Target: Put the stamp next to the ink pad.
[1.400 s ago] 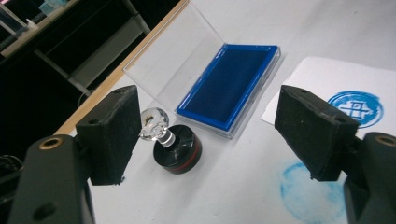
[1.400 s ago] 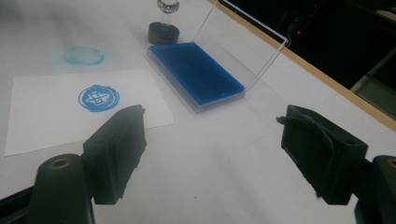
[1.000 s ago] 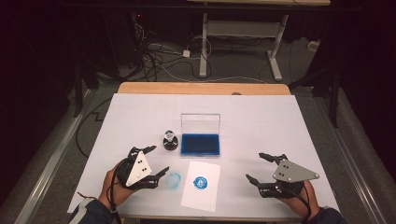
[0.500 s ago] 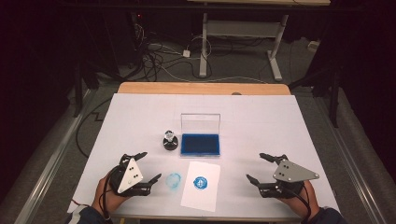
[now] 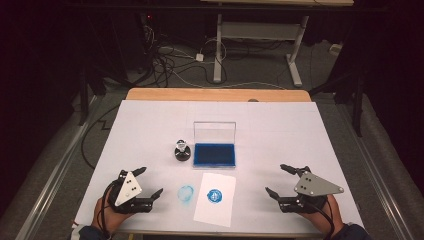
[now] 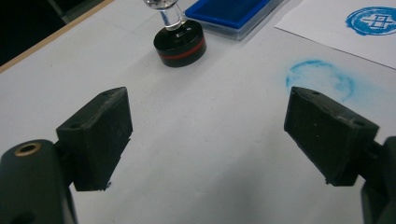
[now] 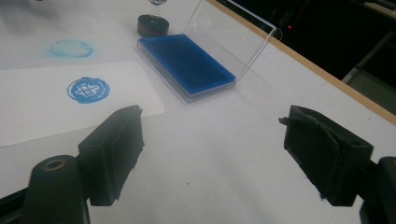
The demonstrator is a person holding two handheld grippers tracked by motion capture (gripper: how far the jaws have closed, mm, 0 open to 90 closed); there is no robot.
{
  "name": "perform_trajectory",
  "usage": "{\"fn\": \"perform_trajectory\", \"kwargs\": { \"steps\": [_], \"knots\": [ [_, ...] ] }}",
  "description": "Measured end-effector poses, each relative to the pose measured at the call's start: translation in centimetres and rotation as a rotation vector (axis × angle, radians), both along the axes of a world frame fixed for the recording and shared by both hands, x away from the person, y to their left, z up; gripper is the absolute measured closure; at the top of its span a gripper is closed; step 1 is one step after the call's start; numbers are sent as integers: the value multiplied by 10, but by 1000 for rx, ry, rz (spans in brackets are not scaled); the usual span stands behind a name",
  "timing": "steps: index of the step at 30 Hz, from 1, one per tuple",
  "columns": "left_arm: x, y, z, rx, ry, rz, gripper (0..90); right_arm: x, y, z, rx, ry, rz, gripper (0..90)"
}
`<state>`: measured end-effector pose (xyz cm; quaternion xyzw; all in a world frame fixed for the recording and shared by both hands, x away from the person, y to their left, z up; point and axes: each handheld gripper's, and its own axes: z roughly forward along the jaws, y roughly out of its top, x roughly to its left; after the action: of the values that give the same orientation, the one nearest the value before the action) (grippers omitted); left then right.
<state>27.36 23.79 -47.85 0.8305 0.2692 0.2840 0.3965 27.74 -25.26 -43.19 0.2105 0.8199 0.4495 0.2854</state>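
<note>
Our left gripper sits low near the table's front edge, black jaws wide apart, nothing in them. Right gripper is the same, well off to the other side. Between them lies the white paper sheet with a blue round stamp print; the black round stamp with a clear knob stands just beside the open blue ink pad in its clear case.

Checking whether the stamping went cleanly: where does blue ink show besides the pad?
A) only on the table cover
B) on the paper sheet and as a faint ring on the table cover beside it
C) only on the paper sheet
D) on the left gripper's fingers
B: a crisp blue stamp mark sits on the paper sheet, and a faint blue ring lies on the table cover just left of it.
</note>
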Motion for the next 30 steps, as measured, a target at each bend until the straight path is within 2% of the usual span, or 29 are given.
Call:
{"fn": "perform_trajectory", "kwargs": {
  "steps": [2,5,13,19,30],
  "knots": [
    [0,0,0,-1,-1,4,145,0,1,0,-4,-2,0,197],
    [-1,-1,1,19,-7,5,146,0,2,-1,-6,-2,5,192],
    [-3,2,4,-27,-34,16,146,-2,5,-2,-20,-9,-3,174],
    [-7,1,8,-37,-60,19,146,-5,5,-1,-16,-35,-17,167],
    [-9,1,8,-32,-54,17,146,-3,7,-1,-16,-32,-12,162]
  ]
}}
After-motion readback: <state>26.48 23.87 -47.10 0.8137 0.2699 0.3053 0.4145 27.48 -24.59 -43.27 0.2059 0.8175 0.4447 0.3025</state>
